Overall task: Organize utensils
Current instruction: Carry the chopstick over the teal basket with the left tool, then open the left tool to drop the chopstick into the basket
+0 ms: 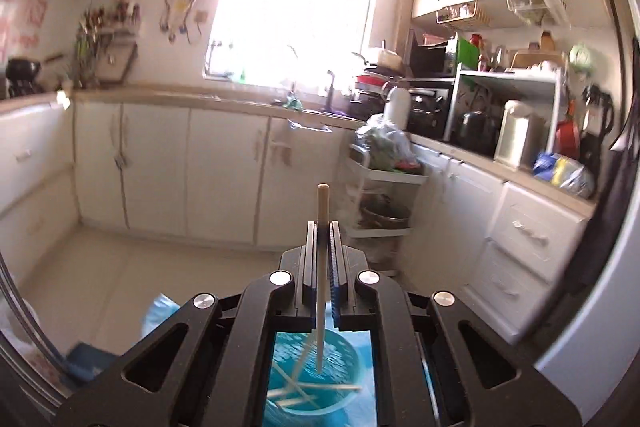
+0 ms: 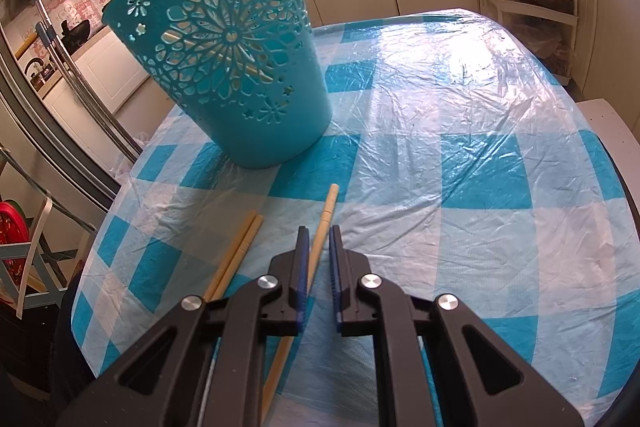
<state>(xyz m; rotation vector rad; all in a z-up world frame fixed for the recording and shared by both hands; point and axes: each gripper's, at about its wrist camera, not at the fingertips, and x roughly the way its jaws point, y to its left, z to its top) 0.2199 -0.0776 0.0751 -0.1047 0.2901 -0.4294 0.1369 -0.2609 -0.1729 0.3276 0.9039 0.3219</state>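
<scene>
Right gripper [image 2: 318,231] angled down over a table [image 2: 460,167] with a blue-and-white checked plastic cover, its jaws close together around a single pale chopstick [image 2: 324,217]. That chopstick running lengthwise between the blue pads [image 2: 304,259], its blunt end poking out beyond the fingertips; contact with the pads impossible to tell. Just beside it, toward the table's left edge, a pair of chopsticks [image 2: 236,251] lying side by side on the cover. Farther in, near the far left corner, a teal basket [image 2: 224,39] with flower cut-outs, standing upright, well apart from the gripper.
</scene>
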